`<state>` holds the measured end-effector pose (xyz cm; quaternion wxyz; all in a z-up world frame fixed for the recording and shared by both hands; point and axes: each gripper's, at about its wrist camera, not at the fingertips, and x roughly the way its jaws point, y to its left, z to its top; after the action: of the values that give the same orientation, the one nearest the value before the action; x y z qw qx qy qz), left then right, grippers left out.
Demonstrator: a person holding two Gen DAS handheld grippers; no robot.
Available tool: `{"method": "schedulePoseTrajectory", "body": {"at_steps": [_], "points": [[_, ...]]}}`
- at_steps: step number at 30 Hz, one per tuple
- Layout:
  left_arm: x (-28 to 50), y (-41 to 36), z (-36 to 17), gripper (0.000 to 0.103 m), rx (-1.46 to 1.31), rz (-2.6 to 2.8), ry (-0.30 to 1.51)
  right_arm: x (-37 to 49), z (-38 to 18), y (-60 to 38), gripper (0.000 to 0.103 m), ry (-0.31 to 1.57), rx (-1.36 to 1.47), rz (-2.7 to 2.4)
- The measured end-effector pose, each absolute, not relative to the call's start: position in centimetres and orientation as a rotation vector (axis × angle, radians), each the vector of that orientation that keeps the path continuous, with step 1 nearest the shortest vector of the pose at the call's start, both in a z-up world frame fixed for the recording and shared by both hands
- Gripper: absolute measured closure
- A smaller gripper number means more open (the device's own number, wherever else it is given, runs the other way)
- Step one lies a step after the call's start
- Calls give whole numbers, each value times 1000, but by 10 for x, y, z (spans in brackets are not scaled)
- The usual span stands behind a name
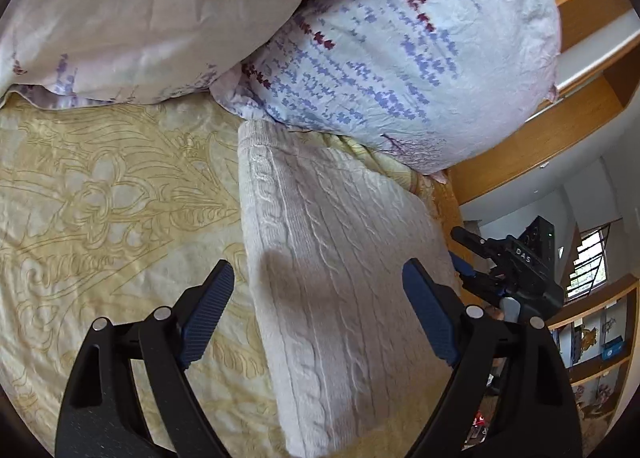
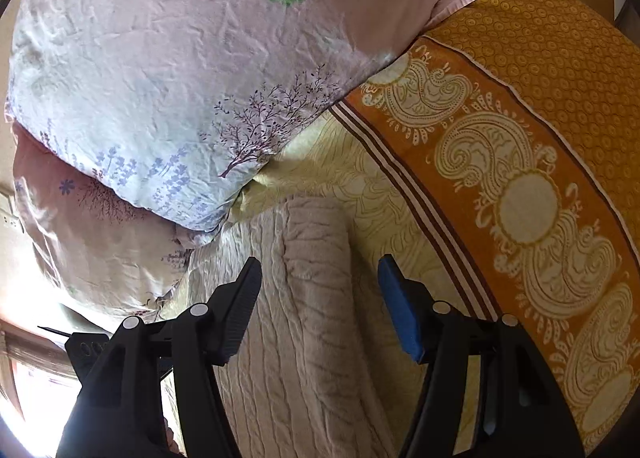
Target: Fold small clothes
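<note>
A cream cable-knit garment (image 1: 340, 258) lies folded in a long strip on the yellow patterned bedspread (image 1: 100, 198). My left gripper (image 1: 320, 290) is open just above its near part, one finger on each side of it. The other gripper (image 1: 516, 266) shows at the garment's right edge. In the right wrist view the same knit (image 2: 304, 318) runs under my right gripper (image 2: 320, 286), which is open and empty, its jaws spread over the folded edge.
Two floral pillows (image 1: 380, 38) (image 2: 160, 78) rest at the garment's far end. An orange paisley blanket (image 2: 540, 178) lies to the right. Wooden headboard and shelves (image 1: 592, 338) stand beyond the bed edge.
</note>
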<state>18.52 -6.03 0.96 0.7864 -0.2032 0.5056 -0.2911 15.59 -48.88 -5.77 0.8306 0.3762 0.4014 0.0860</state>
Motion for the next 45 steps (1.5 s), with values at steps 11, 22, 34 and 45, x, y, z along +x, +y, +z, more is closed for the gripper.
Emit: {"method": "schedulePoseTrajectory", "body": {"at_steps": [11,22,34,45], "points": [[251,-87,-24,26,-522,-599,1198,189,-71,-493,58,882,856,227],[271,-84,-14,90,-500,-622,1096,182,-36,-477,92,705,758,305],[272,-95,-16,51,-445,-628,1108,169,-41,-483,52,813,751,204],[205,-110,-8,37,-358,-712,1183,110,-55,-474,83,906,748,298]]}}
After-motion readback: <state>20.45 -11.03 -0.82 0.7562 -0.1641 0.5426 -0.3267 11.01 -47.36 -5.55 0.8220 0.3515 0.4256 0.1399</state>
